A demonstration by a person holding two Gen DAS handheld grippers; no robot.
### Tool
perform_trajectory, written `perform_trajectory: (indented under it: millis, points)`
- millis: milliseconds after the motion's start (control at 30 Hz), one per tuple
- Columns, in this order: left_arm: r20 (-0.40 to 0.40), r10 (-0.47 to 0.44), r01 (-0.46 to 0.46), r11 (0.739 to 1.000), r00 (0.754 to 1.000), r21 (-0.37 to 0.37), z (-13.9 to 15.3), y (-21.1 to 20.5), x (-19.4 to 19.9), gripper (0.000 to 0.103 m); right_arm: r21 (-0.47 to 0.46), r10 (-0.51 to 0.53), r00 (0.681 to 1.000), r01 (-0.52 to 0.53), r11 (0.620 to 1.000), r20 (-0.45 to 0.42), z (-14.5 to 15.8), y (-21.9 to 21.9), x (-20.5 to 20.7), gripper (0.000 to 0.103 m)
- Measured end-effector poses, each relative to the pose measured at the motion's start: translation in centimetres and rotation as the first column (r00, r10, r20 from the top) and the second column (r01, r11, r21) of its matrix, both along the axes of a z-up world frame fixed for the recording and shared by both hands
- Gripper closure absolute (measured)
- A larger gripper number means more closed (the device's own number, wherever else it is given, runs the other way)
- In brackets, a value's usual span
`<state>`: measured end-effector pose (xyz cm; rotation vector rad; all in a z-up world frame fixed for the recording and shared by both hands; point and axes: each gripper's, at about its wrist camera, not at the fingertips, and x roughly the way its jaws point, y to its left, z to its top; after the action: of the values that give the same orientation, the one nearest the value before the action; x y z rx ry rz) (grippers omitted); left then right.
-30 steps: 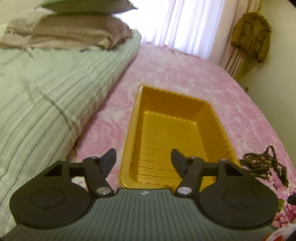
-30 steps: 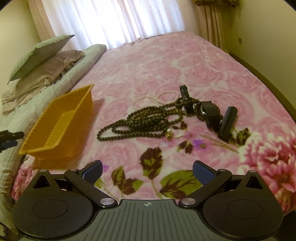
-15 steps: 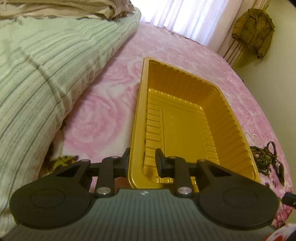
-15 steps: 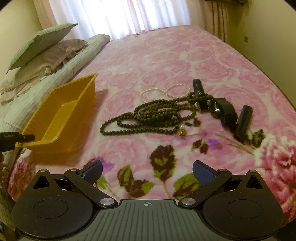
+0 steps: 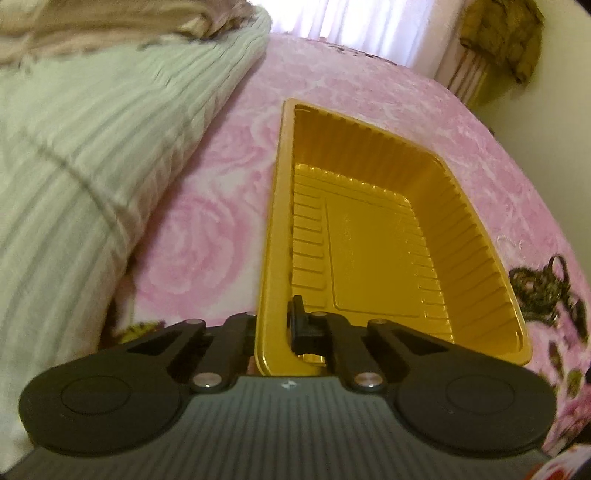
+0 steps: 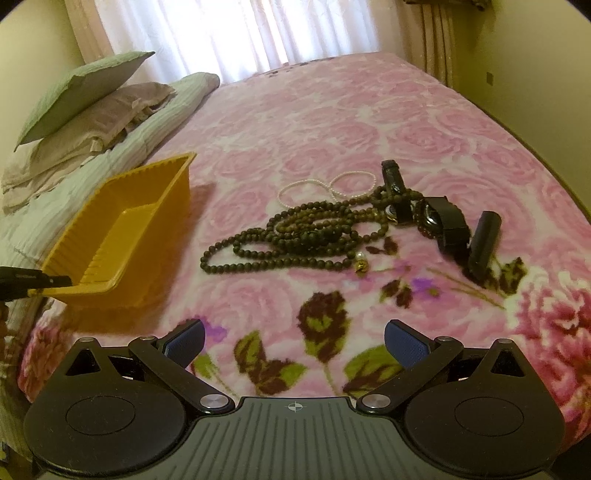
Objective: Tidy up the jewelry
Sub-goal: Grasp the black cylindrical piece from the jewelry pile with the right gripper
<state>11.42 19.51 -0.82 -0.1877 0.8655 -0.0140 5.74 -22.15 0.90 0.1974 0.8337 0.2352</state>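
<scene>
I am pinching the near corner rim of the empty yellow tray (image 5: 275, 258) with my left gripper (image 5: 273, 325), one finger outside the wall and one inside, probably so I am steadying or dragging it closer to the jewelry. My right gripper (image 6: 293, 341) is hovering with its jaws spread and empty, the dark bead necklace (image 6: 295, 240), pearl strand (image 6: 325, 184) and black watches (image 6: 439, 218) lying ahead of them on the pink floral blanket (image 6: 332, 110). I am seeing no readable writing or brand anywhere.

The outer finger (image 5: 248, 325) of the left gripper disappears behind the ribbed yellow plastic tray's (image 5: 271, 258) wall. The tangled dark bead necklaces (image 5: 543, 291) blur at the left-wrist view's right edge. The olive-green jacket (image 5: 506, 33) is cropped.
</scene>
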Motion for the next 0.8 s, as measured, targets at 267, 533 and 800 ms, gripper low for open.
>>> perform_trajectory:
  millis: [267,533,800]
  points:
    - [0.018,-0.100,0.091,0.957,0.995,0.277,3.7,-4.6,-0.4,0.101,-0.004,-0.033,0.999,0.033,0.999,0.018,-0.7,-1.6,-0.1,0.000]
    - [-0.010,-0.153,0.139,0.862,0.988,0.487,5.4,-9.1,-0.1,0.101,-0.094,-0.153,0.983,0.162,0.982,0.101,-1.0,-6.7,0.4,0.001]
    - [-0.013,-0.155,0.136,0.820,0.988,0.556,6.1,-11.6,-0.3,0.101,-0.193,-0.190,0.972,0.215,0.957,0.139,-1.8,-10.9,2.6,0.030]
